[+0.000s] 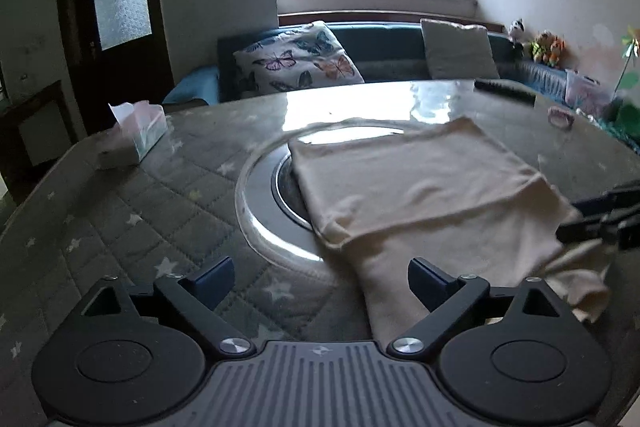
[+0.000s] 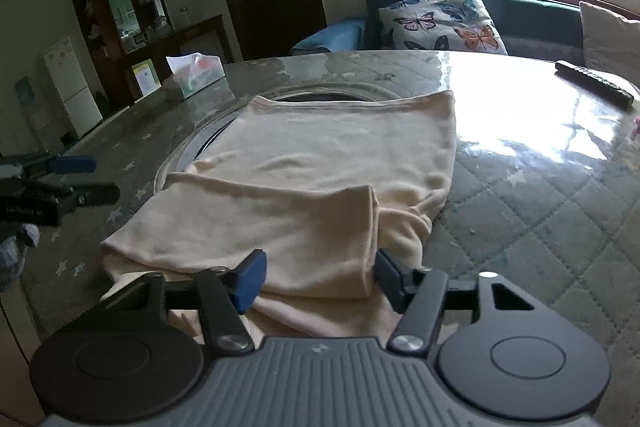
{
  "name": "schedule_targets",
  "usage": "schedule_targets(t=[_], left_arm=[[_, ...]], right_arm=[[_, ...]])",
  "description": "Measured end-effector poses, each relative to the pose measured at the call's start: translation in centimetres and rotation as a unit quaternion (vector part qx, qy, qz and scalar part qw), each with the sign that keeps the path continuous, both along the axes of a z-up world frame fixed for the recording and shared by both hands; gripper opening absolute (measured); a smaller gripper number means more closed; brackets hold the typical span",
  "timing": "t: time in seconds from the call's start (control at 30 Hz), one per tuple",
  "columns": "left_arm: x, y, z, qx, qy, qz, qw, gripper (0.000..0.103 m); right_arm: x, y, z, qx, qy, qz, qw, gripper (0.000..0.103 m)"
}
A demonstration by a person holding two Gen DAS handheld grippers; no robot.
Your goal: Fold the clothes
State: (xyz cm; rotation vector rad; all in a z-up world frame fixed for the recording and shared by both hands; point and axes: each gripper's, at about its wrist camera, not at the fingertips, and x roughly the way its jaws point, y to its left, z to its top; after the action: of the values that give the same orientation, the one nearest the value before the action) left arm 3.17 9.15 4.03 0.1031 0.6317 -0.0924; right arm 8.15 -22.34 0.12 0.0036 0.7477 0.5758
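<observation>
A cream garment (image 1: 420, 179) lies partly folded on the table, over a round glass turntable (image 1: 256, 211). It also shows in the right wrist view (image 2: 320, 167), with a sleeve folded across its near part. My left gripper (image 1: 320, 283) is open and empty, just above the table at the garment's near left edge. My right gripper (image 2: 320, 279) is open with its jaws on either side of the garment's near folded edge, not closed on it. The right gripper also shows at the right edge of the left wrist view (image 1: 600, 223). The left gripper appears at the left of the right wrist view (image 2: 68, 183).
A quilted star-pattern cover under clear plastic tops the table (image 1: 160, 211). A tissue box (image 1: 136, 135) stands at the far left, a remote control (image 2: 596, 83) at the far right. A sofa with a butterfly cushion (image 1: 300, 63) is behind the table.
</observation>
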Motion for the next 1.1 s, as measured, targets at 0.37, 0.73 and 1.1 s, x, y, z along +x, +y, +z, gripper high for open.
schedule_targets(t=[0.37, 0.73, 1.1], left_arm=[[1.0, -1.3, -1.8, 0.038, 0.015, -0.011, 0.9991, 0.097], [1.4, -0.8, -2.4, 0.051, 0.026, -0.005, 0.9984, 0.097], [1.9, -0.7, -1.6, 0.054, 0.015, -0.006, 0.9984, 0.098]], right_arm=[[-0.7, -1.4, 1.6, 0.009, -0.015, -0.021, 1.0, 0.004], [-0.4, -2.0, 0.6, 0.009, 0.0, -0.029, 1.0, 0.016], [-1.3, -1.4, 1.6, 0.002, -0.015, -0.027, 1.0, 0.003]])
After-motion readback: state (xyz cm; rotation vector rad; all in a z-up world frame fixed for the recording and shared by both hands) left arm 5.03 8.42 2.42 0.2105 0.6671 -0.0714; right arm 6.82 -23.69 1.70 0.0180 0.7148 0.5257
